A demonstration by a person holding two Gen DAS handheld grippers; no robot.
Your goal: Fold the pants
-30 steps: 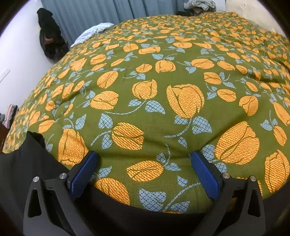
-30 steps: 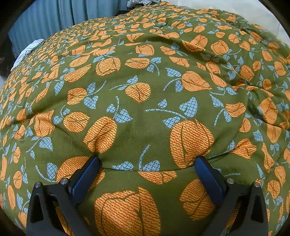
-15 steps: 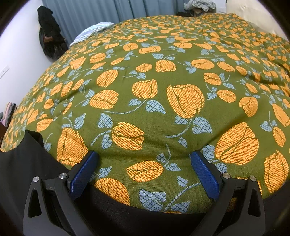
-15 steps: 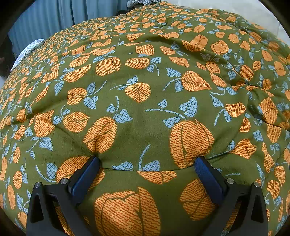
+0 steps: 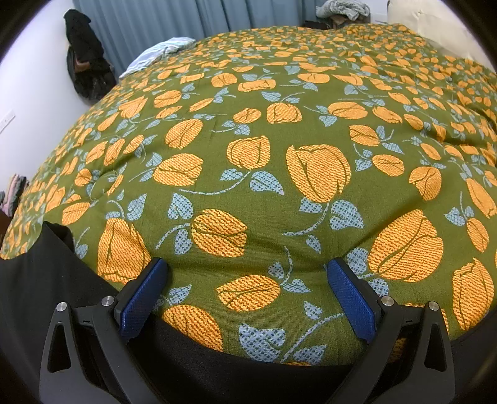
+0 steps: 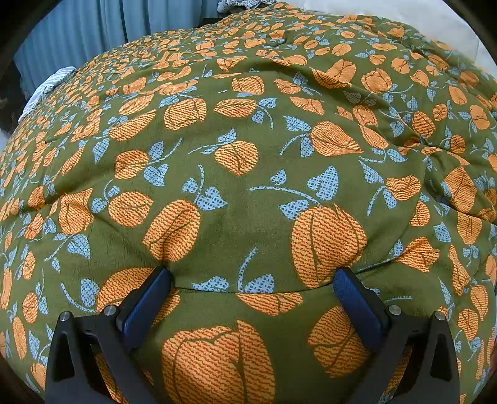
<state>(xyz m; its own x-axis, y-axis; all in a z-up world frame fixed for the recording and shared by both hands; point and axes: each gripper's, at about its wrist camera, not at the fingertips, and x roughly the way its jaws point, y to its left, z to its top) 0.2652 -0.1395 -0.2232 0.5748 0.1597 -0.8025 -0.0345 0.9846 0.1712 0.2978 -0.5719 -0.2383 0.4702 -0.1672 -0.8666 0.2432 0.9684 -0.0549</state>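
Pants (image 5: 46,279) under wide-spread left hand-held gripper (image 5: 247,290); right hand-held gripper (image 6: 253,295) wide on bedspread (image 6: 248,155)

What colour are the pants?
Black pants, seen best in the left wrist view, at the lower left.

Bedspread (image 5: 310,130): olive green ground, orange tulip heads with a woven zigzag texture, pale blue dotted leaves and thin pale blue stems; fills both views.
Pants (image 5: 37,279): plain black, lower left and bottom edge of the left wrist view.
Left gripper (image 5: 248,298): black frame, silver screws, blue textured pads.
Right gripper (image 6: 253,303): black frame, navy blue pads.
Curtain (image 5: 186,18): grey-blue, pleated, top.
Wall (image 5: 34,102): white, upper left.
Striped cloth (image 5: 161,52): white and pale blue.
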